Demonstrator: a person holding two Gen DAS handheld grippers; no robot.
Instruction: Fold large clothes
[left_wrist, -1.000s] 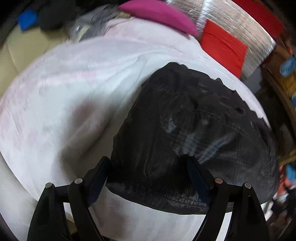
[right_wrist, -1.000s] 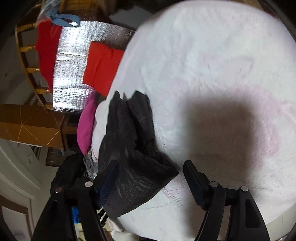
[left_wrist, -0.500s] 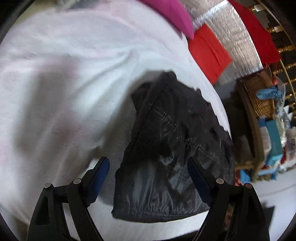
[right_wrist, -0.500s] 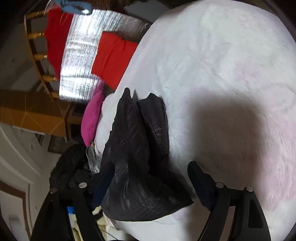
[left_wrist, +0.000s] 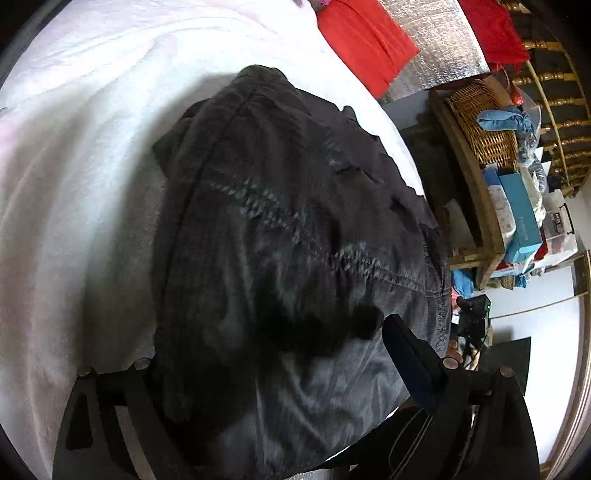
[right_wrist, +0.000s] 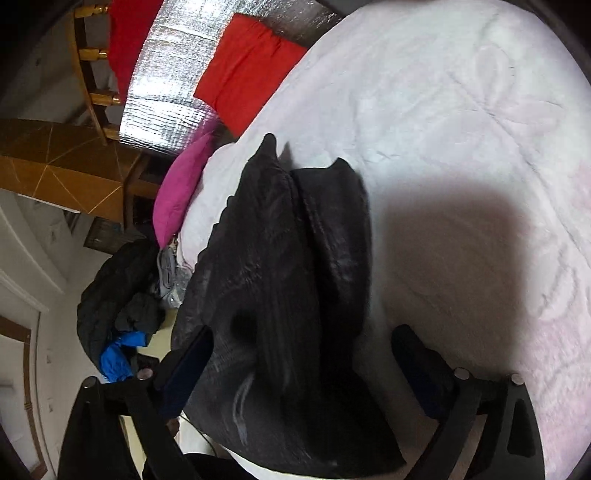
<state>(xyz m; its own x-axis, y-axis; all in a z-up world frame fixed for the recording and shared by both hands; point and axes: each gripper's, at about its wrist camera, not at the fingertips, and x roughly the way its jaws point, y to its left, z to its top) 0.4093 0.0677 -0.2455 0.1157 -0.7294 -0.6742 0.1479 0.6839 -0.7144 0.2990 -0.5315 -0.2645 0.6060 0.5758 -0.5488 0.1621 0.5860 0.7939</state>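
White quilted bedcover (right_wrist: 461, 110) spans the surface. Red cloth (right_wrist: 247, 66) lies on silver foil sheet (right_wrist: 166, 85). Magenta cushion (right_wrist: 181, 192) sits at the bed edge. Wicker basket (left_wrist: 484, 125) and teal box (left_wrist: 521, 218) occupy wooden shelf (left_wrist: 476, 206).

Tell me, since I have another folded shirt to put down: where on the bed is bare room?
The white blanket lies bare beyond the black garment, away from the pink pillow. The pillow side, by the red cloth, is crowded.

This is a lived-in home bedroom: a white quilted bedspread (right_wrist: 461, 110) covers the bed, a pink pillow (right_wrist: 181, 192) sits at its edge, clothes are heaped on the floor (right_wrist: 114, 295), and a wicker basket (left_wrist: 480, 125) tops cluttered wooden shelving.
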